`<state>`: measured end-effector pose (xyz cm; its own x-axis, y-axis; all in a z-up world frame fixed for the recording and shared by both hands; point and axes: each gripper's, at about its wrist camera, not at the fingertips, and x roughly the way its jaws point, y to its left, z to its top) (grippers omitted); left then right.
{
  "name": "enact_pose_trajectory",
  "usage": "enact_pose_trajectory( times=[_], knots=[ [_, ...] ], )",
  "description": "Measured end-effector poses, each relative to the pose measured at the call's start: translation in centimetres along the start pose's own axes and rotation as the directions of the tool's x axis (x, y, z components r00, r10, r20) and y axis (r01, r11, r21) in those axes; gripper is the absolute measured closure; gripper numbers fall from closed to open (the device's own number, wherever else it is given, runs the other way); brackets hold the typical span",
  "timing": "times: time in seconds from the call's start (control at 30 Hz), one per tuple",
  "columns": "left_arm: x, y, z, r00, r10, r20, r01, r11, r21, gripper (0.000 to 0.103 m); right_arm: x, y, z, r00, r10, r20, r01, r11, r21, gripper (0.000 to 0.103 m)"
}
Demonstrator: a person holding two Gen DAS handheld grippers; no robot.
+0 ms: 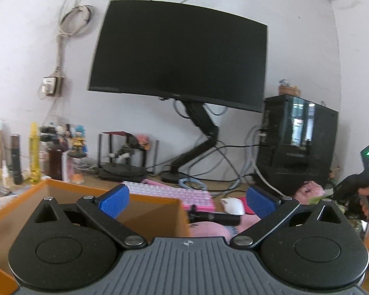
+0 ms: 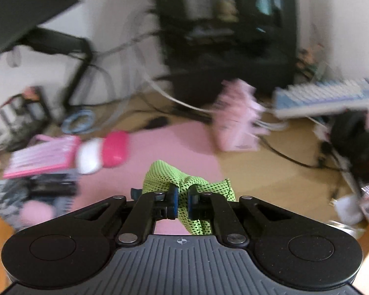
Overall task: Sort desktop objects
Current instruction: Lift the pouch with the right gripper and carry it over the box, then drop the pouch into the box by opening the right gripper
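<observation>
My left gripper (image 1: 187, 199) is open and empty, held above the right wall of an orange cardboard box (image 1: 69, 191). Beyond its blue pads lie a pink keyboard (image 1: 177, 194), a white mouse (image 1: 232, 205) and a black tube-shaped object (image 1: 214, 216). My right gripper (image 2: 183, 200) is shut on a lime green mesh cloth (image 2: 182, 184) and holds it above the pink desk mat (image 2: 160, 145). The right wrist view is blurred by motion. The pink keyboard (image 2: 41, 157) and white mouse (image 2: 88, 157) lie left of it, beside a pink object (image 2: 115, 150).
A black monitor (image 1: 179, 56) on an arm and a black PC tower (image 1: 297, 142) stand at the back. Bottles and figurines (image 1: 56, 152) line the left. Cables (image 1: 223, 172) cross the desk. A pink plush item (image 2: 236, 115), a blue-white keyboard (image 2: 327, 95) and black headphones (image 2: 356, 147) sit right.
</observation>
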<state>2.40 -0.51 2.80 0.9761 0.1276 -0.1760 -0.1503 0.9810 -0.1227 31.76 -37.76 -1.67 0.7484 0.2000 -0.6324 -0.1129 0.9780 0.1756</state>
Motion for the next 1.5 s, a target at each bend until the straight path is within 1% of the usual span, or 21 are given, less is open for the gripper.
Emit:
enact_pose_trajectory(
  times=[0.1, 0.17, 0.23, 0.33, 0.4, 0.53, 0.6, 0.7, 0.8, 0.87, 0.93, 1.07, 1.1, 1.13, 1.2, 1.23, 1.27, 1.3, 1.4, 1.43, 1.5],
  knots=[
    [-0.5, 1.6, 0.4, 0.999, 0.052, 0.010, -0.052, 0.999, -0.001, 0.000, -1.3, 4.3, 0.4, 0.997, 0.078, 0.027, -0.076, 0.995, -0.057, 0.096],
    [-1.0, 2.6, 0.6, 0.996, 0.087, 0.018, -0.087, 0.996, -0.008, 0.000, -2.3, 7.4, 0.8, 0.990, 0.132, 0.048, -0.126, 0.987, -0.098, 0.096],
    [-1.5, 3.8, 0.8, 0.992, 0.124, 0.026, -0.124, 0.992, -0.016, 0.000, -3.6, 10.9, 1.3, 0.979, 0.196, 0.056, -0.186, 0.970, -0.155, 0.096],
    [-2.3, 5.8, 1.0, 0.981, 0.193, 0.036, -0.192, 0.981, -0.024, 0.000, -6.1, 16.3, 1.9, 0.954, 0.293, 0.060, -0.271, 0.931, -0.243, 0.096],
    [-2.9, 7.0, 1.1, 0.971, 0.236, 0.040, -0.234, 0.972, -0.030, 0.000, -7.5, 19.8, 2.0, 0.932, 0.359, 0.047, -0.330, 0.895, -0.299, 0.096],
    [-4.0, 9.6, 1.1, 0.946, 0.320, 0.041, -0.318, 0.947, -0.048, 0.000, -9.3, 26.8, 1.8, 0.871, 0.492, -0.014, -0.461, 0.805, -0.373, 0.096],
    [-4.5, 10.8, 1.1, 0.932, 0.360, 0.041, -0.357, 0.932, -0.057, 0.000, -9.7, 30.1, 1.1, 0.851, 0.524, -0.043, -0.492, 0.765, -0.416, 0.096],
    [-5.2, 12.3, 1.2, 0.913, 0.406, 0.039, -0.402, 0.913, -0.072, 0.000, -10.2, 35.3, -0.6, 0.814, 0.568, -0.122, -0.551, 0.686, -0.475, 0.096],
    [-5.8, 13.4, 1.1, 0.898, 0.439, 0.042, -0.435, 0.897, -0.085, 0.000, -9.5, 39.7, -2.8, 0.787, 0.580, -0.212, -0.594, 0.617, -0.515, 0.096],
    [-6.2, 14.2, 1.1, 0.884, 0.465, 0.048, -0.459, 0.882, -0.103, 0.000, -9.4, 42.7, -4.7, 0.774, 0.570, -0.276, -0.615, 0.573, -0.541, 0.096],
    [-6.5, 14.7, 0.9, 0.874, 0.482, 0.054, -0.475, 0.873, -0.112, 0.000, -8.8, 45.1, -7.0, 0.765, 0.550, -0.336, -0.630, 0.526, -0.572, 0.096],
    [-6.6, 16.1, 0.7, 0.862, 0.505, 0.041, -0.498, 0.859, -0.120, 0.000, -7.3, 49.7, -11.2, 0.752, 0.490, -0.441, -0.652, 0.454, -0.608, 0.096],
    [-6.7, 16.3, 0.6, 0.860, 0.509, 0.039, -0.502, 0.857, -0.122, 0.000, -7.0, 50.5, -12.0, 0.744, 0.475, -0.469, -0.663, 0.439, -0.606, 0.096],
    [-6.8, 16.7, 0.6, 0.854, 0.519, 0.041, -0.510, 0.850, -0.127, 0.000, -7.0, 50.9, -12.9, 0.733, 0.467, -0.494, -0.676, 0.427, -0.600, 0.096],
    [-7.3, 17.2, 0.5, 0.842, 0.537, 0.051, -0.526, 0.839, -0.138, 0.000, -6.4, 51.9, -14.2, 0.738, 0.434, -0.516, -0.672, 0.409, -0.618, 0.096],
    [-7.4, 17.6, 0.5, 0.835, 0.547, 0.053, -0.535, 0.831, -0.149, 0.000, -5.8, 52.5, -14.7, 0.741, 0.418, -0.526, -0.670, 0.408, -0.620, 0.096],
    [-7.5, 17.9, 0.4, 0.828, 0.558, 0.056, -0.544, 0.824, -0.160, 0.000, -5.4, 53.1, -15.4, 0.747, 0.398, -0.532, -0.663, 0.398, -0.634, 0.096],
    [-7.5, 18.3, 0.4, 0.825, 0.562, 0.051, -0.548, 0.819, -0.169, 0.000, -5.2, 53.4, -15.9, 0.755, 0.378, -0.536, -0.655, 0.397, -0.643, 0.096],
    [-7.5, 18.9, 0.3, 0.827, 0.561, 0.038, -0.546, 0.818, -0.180, 0.000, -4.2, 54.2, -17.6, 0.771, 0.311, -0.556, -0.637, 0.382, -0.670, 0.096],
    [-7.5, 18.9, 0.3, 0.829, 0.558, 0.040, -0.544, 0.820, -0.177, 0.000, -3.9, 54.3, -18.1, 0.774, 0.288, -0.564, -0.632, 0.382, -0.674, 0.096],
    [-7.6, 19.0, 0.2, 0.830, 0.555, 0.043, -0.541, 0.823, -0.172, 0.000, -3.7, 54.2, -18.5, 0.781, 0.278, -0.560, -0.624, 0.394, -0.675, 0.095]
  ],
)
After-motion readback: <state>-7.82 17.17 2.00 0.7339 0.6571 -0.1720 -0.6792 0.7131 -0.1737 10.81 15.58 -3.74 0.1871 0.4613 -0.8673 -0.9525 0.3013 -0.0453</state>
